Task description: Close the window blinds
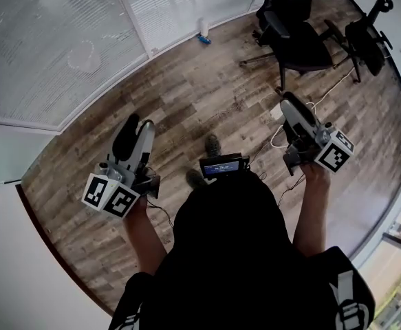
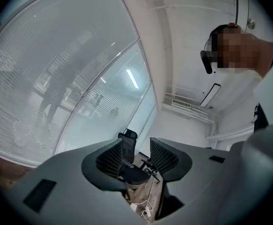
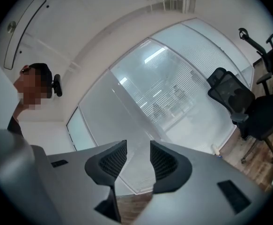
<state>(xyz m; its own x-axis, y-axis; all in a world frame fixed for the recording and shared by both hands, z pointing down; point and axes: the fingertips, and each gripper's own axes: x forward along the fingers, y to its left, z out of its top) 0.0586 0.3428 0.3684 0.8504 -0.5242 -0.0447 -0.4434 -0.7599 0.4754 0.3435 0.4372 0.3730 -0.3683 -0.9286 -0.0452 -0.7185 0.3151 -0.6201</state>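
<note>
The window blinds are pale horizontal slats behind glass panels along the far wall; they also show in the left gripper view and the right gripper view. My left gripper is held at waist height over the wood floor, well short of the windows. Its jaws are open and hold nothing. My right gripper is held out to the right, and its jaws are also open and hold nothing. No cord or wand for the blinds can be made out.
A black office chair stands at the back right, with a second chair beyond it. A white cable and power strip lie on the floor by my right gripper. A small white bottle stands at the window base.
</note>
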